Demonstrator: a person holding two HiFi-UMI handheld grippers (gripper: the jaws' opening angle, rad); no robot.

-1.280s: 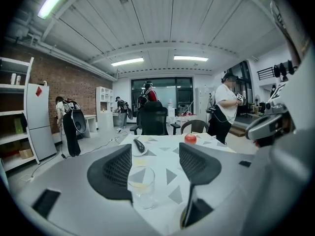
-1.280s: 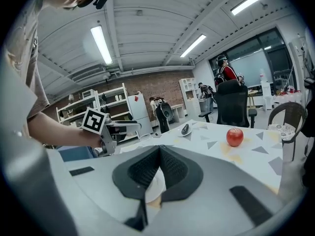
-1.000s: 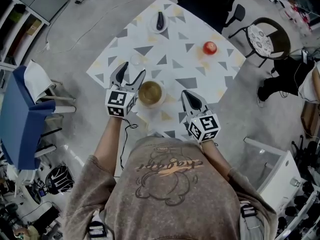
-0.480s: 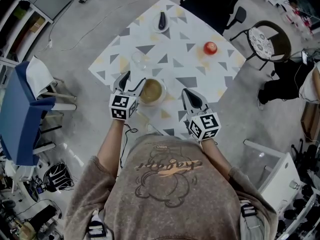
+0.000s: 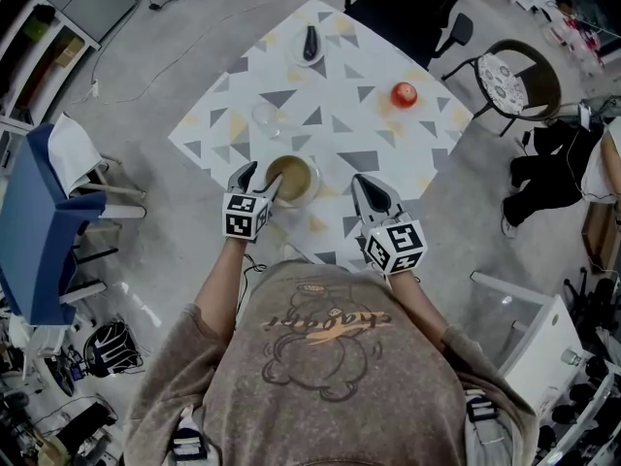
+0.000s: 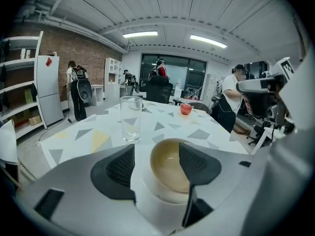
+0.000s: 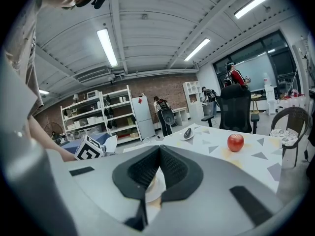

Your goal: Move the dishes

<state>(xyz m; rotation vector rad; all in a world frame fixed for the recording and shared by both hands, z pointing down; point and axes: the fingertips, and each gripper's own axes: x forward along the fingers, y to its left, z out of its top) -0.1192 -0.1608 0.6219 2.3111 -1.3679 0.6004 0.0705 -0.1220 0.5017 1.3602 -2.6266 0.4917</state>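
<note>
Bowl point(image 5: 295, 179) upright, mouth up; left tongs point(image 6: 156, 155) straddle its rim

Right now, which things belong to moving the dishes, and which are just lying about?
In the job: bowl, glass, small dish at the far corner, left hand-held gripper open astride the bowl's rim.
Lying about: apple, round-seat chair.

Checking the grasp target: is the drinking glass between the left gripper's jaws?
No, the bowl sits between them; the glass stands beyond, on the table.
</note>
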